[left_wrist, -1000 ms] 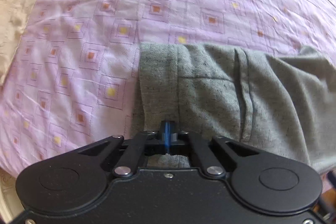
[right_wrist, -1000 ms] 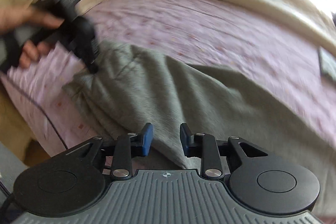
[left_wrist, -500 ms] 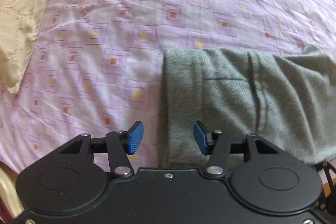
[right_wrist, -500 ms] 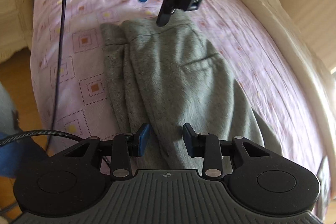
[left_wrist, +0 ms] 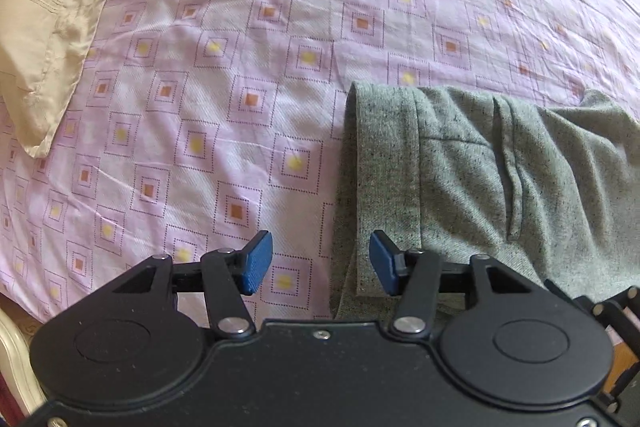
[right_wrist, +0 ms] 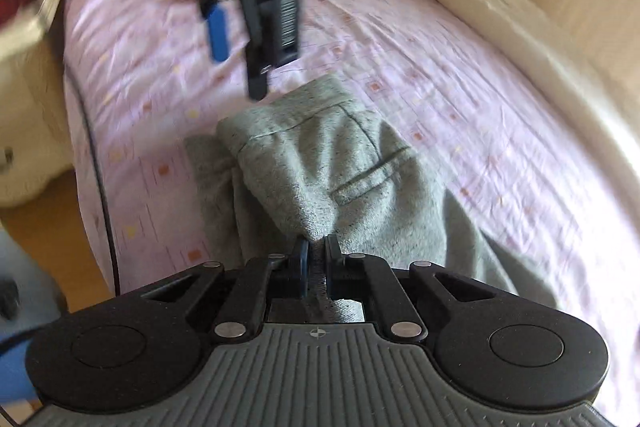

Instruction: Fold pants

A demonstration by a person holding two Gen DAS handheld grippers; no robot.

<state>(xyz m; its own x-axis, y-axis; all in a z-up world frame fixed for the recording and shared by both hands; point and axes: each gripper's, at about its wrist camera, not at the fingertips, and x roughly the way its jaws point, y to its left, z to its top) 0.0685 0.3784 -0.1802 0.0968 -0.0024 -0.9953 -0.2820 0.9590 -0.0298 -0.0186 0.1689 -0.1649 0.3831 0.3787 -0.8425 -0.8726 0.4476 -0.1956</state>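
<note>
Grey pants (left_wrist: 480, 167) lie on the bed, waistband end toward the left in the left wrist view. My left gripper (left_wrist: 320, 263) is open and empty, hovering over the waistband's near corner. In the right wrist view the pants (right_wrist: 340, 167) stretch away from me, with a welt pocket showing. My right gripper (right_wrist: 316, 255) is shut on a pinched ridge of the grey fabric. The left gripper (right_wrist: 236, 39) also shows there, blurred, raised above the far waistband end, held by a hand.
The pink sheet (left_wrist: 260, 67) with square patterns covers the bed. A beige pillow (left_wrist: 48, 7) lies at the far left. A beige duvet (right_wrist: 520, 27) runs along the far side. A black cable (right_wrist: 100, 187) hangs over the bed's edge by the wooden floor (right_wrist: 52, 223).
My left gripper let go of the waistband, opened and lifted away. My right gripper, open before, has closed on the pants fabric.
</note>
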